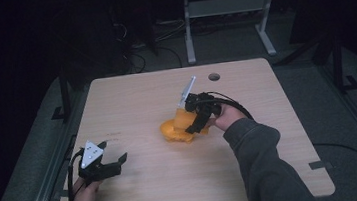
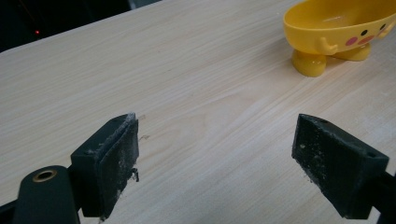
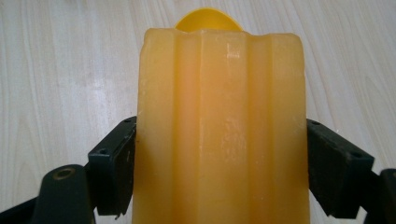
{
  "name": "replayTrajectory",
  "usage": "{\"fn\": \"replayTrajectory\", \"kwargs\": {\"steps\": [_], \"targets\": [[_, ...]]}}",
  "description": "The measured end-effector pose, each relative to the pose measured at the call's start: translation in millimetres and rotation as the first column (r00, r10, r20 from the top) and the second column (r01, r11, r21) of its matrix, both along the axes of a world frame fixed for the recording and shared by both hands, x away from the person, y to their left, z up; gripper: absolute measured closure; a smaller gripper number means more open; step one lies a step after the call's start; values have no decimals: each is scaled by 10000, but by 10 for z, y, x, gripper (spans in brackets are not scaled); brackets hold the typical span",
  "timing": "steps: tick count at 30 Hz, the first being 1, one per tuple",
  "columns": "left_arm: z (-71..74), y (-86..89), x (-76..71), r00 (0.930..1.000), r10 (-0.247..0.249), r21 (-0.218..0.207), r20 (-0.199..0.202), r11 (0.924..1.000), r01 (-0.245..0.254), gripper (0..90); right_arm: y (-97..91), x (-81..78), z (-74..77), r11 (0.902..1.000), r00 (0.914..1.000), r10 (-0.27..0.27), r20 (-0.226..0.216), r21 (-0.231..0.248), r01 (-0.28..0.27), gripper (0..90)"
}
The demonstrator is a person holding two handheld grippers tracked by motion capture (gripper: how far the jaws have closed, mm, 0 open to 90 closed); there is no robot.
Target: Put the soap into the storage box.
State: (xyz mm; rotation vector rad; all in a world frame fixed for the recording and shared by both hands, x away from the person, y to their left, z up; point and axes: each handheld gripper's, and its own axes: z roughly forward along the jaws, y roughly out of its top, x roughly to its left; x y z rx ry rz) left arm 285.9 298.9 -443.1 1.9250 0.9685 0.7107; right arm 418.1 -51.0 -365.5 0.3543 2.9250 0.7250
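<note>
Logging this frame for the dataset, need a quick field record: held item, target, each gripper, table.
held item: orange ribbed soap bar, clamped between the right gripper's jaws
target: yellow duck-faced soap dish, standing on the table, just below the bar
left gripper: jaws wide apart, nothing between them, low over the table's near left part
table: light wood, round hole near the far edge
contact: cannot tell whether the bar touches the dish

Translucent orange ribbed bar [image 3: 222, 130], yellow dish [image 2: 338, 32] with pink cheeks, pale wood-grain table [image 1: 131, 100], black jaws
</note>
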Motion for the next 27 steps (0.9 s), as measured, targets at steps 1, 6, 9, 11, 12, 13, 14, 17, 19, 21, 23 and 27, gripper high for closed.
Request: {"fn": "replayTrajectory", "kwargs": {"steps": [1,6,9,11,12,13,14,17,19,21,23,27], "targets": [[0,0,0,10000,0,0,0,10000,0,140,9,7,-10,10000,10000,11,-14,-10,-11,203],[0,2,1,10000,9,-14,-14,10000,-9,140,69,36,-53,10000,9998,61,-185,-61,-62,203],[1,4,1,10000,1,5,-25,10000,-1,140,126,52,-51,9994,9998,171,-106,-285,-174,203],[3,7,1,10000,1,8,-7,10000,-1,140,142,58,-42,9993,9997,205,-93,-300,-208,203],[5,14,1,10000,7,4,-18,10000,-7,140,172,68,-25,9995,9997,222,-86,-242,-224,203],[5,15,0,10000,22,-9,-38,10000,-22,140,189,72,-15,9994,9997,236,-81,-251,-238,203],[2,16,3,10000,28,-33,-3,10000,-28,140,203,80,-7,9992,9995,310,-40,-256,-311,203],[2,15,2,10000,26,-44,-2,10000,-26,140,233,91,6,9994,9996,293,-29,-159,-294,203],[3,13,1,10000,25,-76,19,10000,-25,140,249,94,3,9992,9994,343,-18,-200,-344,203],[1,12,3,10000,78,-146,18,9999,-78,140,298,100,3,9978,9991,422,43,-508,-419,203],[5,22,3,10000,41,-13,-4,10000,-41,140,308,105,4,9976,9989,474,68,-514,-469,203],[4,21,2,10000,30,-16,20,10000,-30,140,347,116,2,9974,9985,540,57,-481,-536,203]]}}
